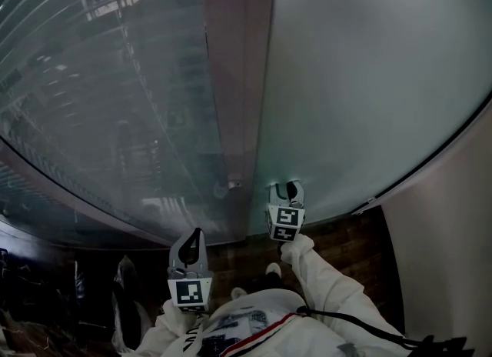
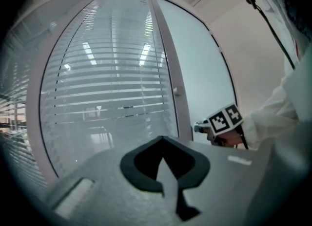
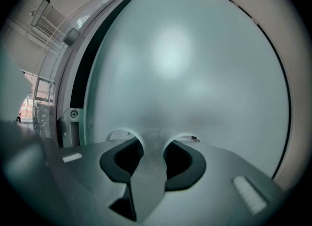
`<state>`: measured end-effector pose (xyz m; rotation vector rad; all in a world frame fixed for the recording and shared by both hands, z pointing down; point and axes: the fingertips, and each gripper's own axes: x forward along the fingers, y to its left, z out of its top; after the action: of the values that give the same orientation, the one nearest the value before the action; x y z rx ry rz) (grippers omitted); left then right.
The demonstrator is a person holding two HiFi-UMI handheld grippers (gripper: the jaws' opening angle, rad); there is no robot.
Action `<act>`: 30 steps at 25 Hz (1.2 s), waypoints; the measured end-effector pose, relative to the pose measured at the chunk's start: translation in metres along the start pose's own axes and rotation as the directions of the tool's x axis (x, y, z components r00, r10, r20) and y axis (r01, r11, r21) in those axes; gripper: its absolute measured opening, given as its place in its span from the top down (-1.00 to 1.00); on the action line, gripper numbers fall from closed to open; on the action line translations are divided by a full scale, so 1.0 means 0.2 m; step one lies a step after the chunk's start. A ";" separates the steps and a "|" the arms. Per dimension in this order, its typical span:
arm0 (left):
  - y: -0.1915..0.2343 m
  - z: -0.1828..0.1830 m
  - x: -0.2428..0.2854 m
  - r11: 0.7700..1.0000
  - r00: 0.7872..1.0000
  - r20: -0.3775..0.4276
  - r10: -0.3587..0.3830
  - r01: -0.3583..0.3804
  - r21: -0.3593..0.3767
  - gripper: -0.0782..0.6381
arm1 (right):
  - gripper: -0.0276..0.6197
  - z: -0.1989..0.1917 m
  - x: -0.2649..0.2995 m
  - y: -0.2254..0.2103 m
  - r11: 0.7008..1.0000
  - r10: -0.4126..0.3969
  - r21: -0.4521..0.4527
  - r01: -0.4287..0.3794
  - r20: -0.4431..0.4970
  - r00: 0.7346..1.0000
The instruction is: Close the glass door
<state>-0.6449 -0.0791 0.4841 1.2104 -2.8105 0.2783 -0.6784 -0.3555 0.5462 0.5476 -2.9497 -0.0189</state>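
Standing before one doorway, itemised as seen.

Glass door [image 1: 369,78], one: a frosted leaf filling the right half of the head view, its left edge just beside the frame post [image 1: 238,63]. In the right gripper view a dark band runs between that edge and the frame; whether the leaf is fully home I cannot tell.

Fixed pane with slatted blinds [image 1: 100,94], one: left of the post.

Small metal fitting [image 1: 223,188], one: low on the post.

Grippers, two. The right gripper [image 1: 286,188] points at the frosted leaf close to its left edge, fingers parted a little with only glass showing in the gap, their tips at the surface and gripping nothing. The left gripper [image 1: 198,234] hangs lower and to the left, near the blind pane and apart from it, fingers drawn together tip to tip on nothing.

Marker cubes, two: one per gripper, right [image 1: 284,222] and left [image 1: 190,292].

White sleeves, two; a black cable [image 1: 361,328], one, crosses the right sleeve.

Dark wood floor [image 1: 338,232] below.
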 end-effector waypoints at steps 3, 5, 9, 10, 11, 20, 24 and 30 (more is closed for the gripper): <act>0.00 -0.01 -0.03 1.000 1.000 -0.002 0.006 -0.006 0.001 0.78 | 0.54 -0.01 0.00 -0.01 1.000 -0.006 0.000 0.006 -0.002 1.000; 0.00 -0.01 -0.05 1.000 1.000 -0.004 0.012 -0.012 0.001 0.78 | 0.54 0.00 0.00 0.00 1.000 -0.001 0.001 0.001 -0.001 1.000; -0.01 0.00 -0.10 1.000 1.000 -0.005 0.014 -0.014 0.004 0.78 | 0.54 0.02 0.00 0.02 1.000 0.002 0.011 -0.002 0.004 1.000; -0.01 0.01 -0.11 1.000 1.000 -0.006 0.014 -0.014 0.004 0.78 | 0.54 0.02 0.00 0.02 1.000 0.003 0.015 -0.003 0.004 1.000; -0.02 0.00 -0.13 1.000 1.000 -0.004 0.017 -0.017 0.007 0.78 | 0.54 0.02 0.00 0.01 1.000 0.005 0.017 -0.005 0.004 1.000; -0.05 -0.03 -0.24 1.000 1.000 0.003 0.030 -0.030 -0.002 0.78 | 0.48 -0.03 -0.06 0.00 0.995 0.049 0.089 -0.044 -0.046 0.998; -0.05 -0.10 -0.30 0.999 0.999 -0.009 0.040 -0.041 -0.033 0.78 | 0.79 -0.02 -0.34 -0.02 0.990 0.078 0.116 -0.076 -0.019 0.997; -0.20 -0.20 -0.26 0.997 0.999 -0.038 -0.026 0.023 -0.073 0.78 | 0.90 0.04 -0.76 0.00 0.978 0.144 0.150 -0.144 0.011 0.990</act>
<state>-0.5800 -0.0610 0.5223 1.2100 -2.7451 0.1944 -0.5379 -0.3015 0.5180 0.3507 -2.9992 0.2213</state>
